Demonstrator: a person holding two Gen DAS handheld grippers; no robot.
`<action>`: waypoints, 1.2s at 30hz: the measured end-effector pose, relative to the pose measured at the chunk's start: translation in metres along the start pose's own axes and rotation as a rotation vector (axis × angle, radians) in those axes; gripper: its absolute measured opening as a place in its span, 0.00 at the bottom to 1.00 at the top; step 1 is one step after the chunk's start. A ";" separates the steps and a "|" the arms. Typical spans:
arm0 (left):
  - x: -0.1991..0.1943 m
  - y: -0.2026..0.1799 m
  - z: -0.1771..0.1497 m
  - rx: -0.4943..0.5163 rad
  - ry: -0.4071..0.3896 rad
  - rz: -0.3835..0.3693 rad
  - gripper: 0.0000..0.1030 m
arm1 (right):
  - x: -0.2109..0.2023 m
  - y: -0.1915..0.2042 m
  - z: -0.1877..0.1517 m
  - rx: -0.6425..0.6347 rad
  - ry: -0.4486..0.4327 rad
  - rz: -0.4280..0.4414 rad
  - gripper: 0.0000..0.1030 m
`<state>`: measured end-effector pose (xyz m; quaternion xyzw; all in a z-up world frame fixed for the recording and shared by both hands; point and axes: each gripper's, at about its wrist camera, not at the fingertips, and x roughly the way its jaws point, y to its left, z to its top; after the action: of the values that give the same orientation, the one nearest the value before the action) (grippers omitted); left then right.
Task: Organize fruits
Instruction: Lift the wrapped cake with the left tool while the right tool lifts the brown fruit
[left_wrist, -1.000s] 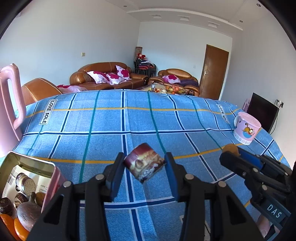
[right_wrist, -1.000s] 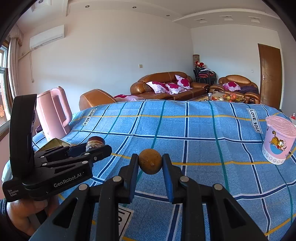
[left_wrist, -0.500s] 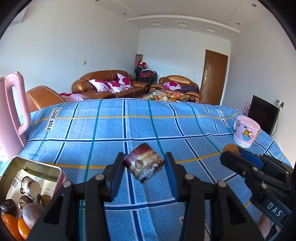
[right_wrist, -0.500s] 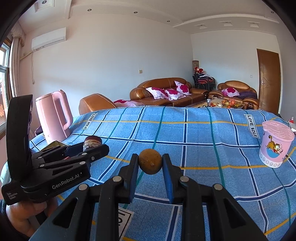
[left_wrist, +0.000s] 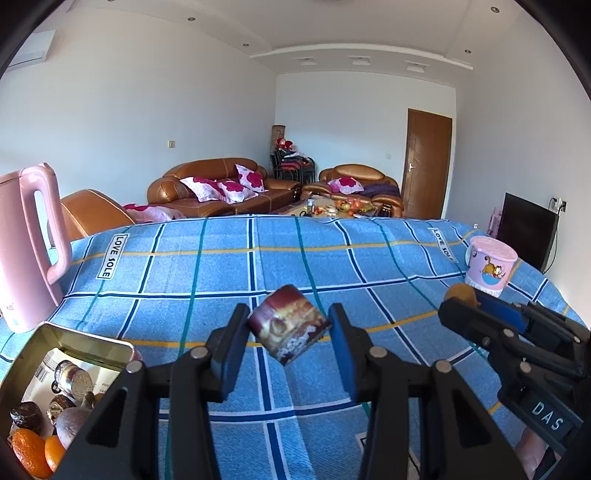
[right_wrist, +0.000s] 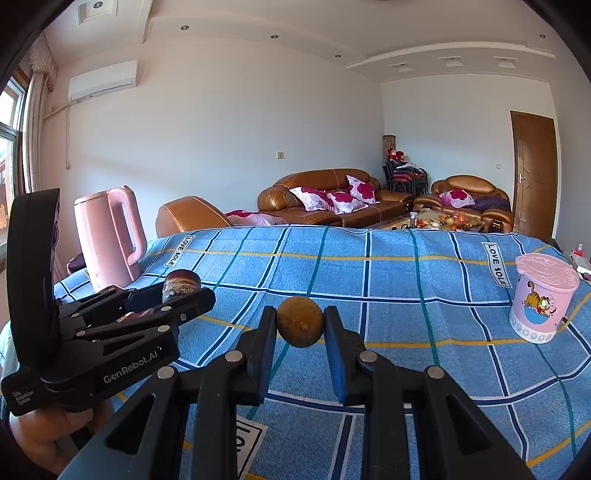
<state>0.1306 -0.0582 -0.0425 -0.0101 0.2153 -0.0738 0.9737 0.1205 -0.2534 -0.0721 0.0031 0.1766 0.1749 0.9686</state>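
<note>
1. We count two grippers. The left gripper, at lower centre of its own view, is clamped on one small dark wrapped cake, tilted and lifted above the cloth.
2. The right gripper is closed tight on one round brown fruit at the centre of its view, also held off the cloth.
3. We see one open tin box at lower left of the left view. In it we count two oranges, several dark wrapped pieces and one brown rounded fruit; part is hidden by the gripper arm.
4. One pink kettle stands at the left edge and one pink cartoon cup at the right, both on the blue checked tablecloth.
5. Each gripper crosses the other's view. Brown sofas stand behind the table.
</note>
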 end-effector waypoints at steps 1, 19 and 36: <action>-0.001 0.000 0.000 0.001 -0.004 0.001 0.44 | -0.001 0.000 0.000 -0.002 -0.003 -0.001 0.27; -0.015 -0.003 -0.003 0.010 -0.061 0.028 0.44 | -0.017 0.005 -0.002 -0.028 -0.063 -0.023 0.27; -0.041 0.012 -0.015 -0.032 -0.048 0.019 0.44 | -0.016 0.017 -0.005 -0.032 -0.027 -0.008 0.27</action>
<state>0.0891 -0.0403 -0.0397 -0.0254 0.1931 -0.0610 0.9790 0.0991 -0.2434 -0.0698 -0.0106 0.1608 0.1738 0.9715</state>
